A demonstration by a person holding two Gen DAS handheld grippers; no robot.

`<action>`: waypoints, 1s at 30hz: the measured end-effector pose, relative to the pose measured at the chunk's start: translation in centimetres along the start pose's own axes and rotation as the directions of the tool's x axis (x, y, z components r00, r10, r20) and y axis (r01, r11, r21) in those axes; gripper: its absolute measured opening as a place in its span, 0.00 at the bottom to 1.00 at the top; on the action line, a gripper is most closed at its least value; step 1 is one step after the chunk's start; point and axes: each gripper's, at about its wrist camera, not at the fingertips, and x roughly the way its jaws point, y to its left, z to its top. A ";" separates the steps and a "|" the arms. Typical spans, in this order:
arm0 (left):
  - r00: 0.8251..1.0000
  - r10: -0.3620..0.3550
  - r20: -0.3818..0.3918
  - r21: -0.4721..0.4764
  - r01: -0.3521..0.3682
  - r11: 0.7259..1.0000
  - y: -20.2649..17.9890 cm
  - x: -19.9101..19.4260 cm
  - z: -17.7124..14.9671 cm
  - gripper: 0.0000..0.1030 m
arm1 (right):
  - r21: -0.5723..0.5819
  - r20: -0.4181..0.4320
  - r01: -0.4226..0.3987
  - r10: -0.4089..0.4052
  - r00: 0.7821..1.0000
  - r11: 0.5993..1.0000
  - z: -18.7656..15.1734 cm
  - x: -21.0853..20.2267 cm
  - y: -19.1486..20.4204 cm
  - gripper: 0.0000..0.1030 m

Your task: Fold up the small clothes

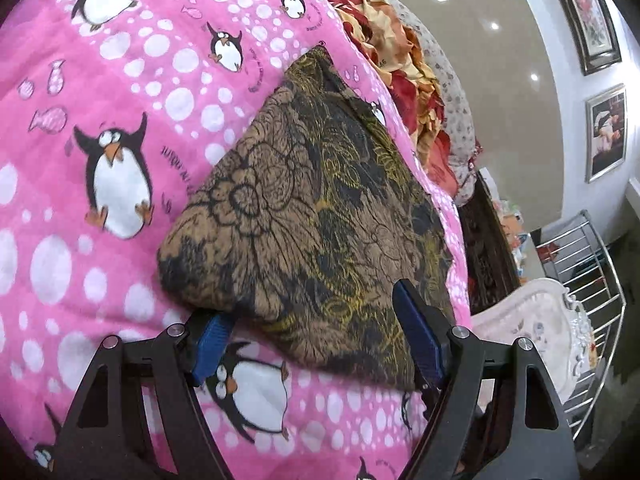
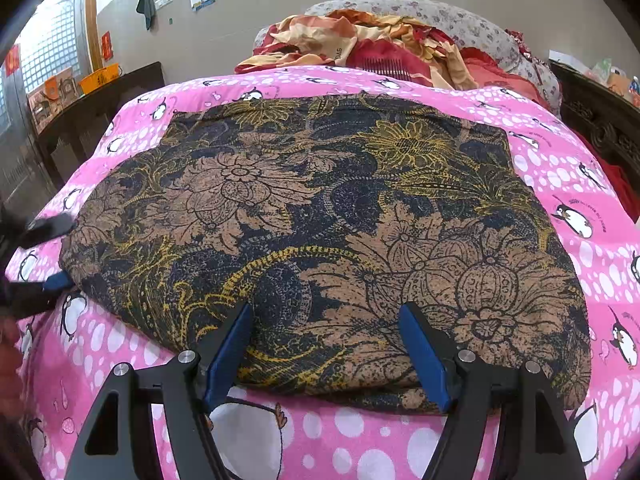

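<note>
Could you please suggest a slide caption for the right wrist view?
Open right tool at the near edge of a brown flowered garment lying flat on a pink penguin blanket, left tool at its left end.

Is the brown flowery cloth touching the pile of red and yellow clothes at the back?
Apart. The right wrist view shows a strip of pink penguin blanket between the flowery cloth and the red and yellow pile.
</note>
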 end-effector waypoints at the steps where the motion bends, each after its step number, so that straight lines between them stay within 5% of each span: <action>1: 1.000 -0.004 0.010 -0.003 0.004 1.000 0.2 -0.1 0.2 0.75 | 0.000 0.000 0.000 0.000 1.000 1.000 0.0 0.0 0.0 0.70; 9: 0.993 0.084 0.084 -0.072 -0.078 0.994 2.0 -1.4 0.9 0.49 | 0.000 0.000 0.001 -0.001 1.000 1.000 0.0 0.0 0.0 0.70; 13: 0.994 0.075 0.083 -0.081 -0.068 0.994 2.5 -1.3 1.0 0.47 | 0.000 0.000 0.001 -0.001 1.000 1.000 0.0 0.0 0.0 0.70; 17: 1.000 -0.001 -0.029 0.050 0.002 0.999 0.0 0.1 -1.0 0.48 | -0.001 0.000 0.004 -0.004 1.000 1.000 0.0 0.0 0.0 0.70; 19: 1.000 0.017 0.002 0.093 -0.017 0.996 -0.5 -0.3 -0.9 0.48 | -0.001 -0.001 0.004 -0.004 1.000 1.000 0.0 0.0 0.0 0.70; 23: 0.997 0.043 0.071 0.007 -0.043 0.999 2.2 -1.0 1.5 0.47 | -0.002 0.000 0.005 -0.005 1.000 1.000 -0.1 0.1 0.1 0.70; 28: 0.999 0.016 0.049 0.035 -0.018 0.999 2.1 -1.1 1.2 0.47 | -0.001 0.000 0.004 -0.004 1.000 1.000 -0.1 0.1 0.0 0.70; 30: 0.999 0.030 0.044 0.013 -0.031 0.999 2.6 -0.8 1.1 0.34 | -0.002 -0.001 0.006 -0.006 1.000 1.000 0.0 0.1 0.0 0.70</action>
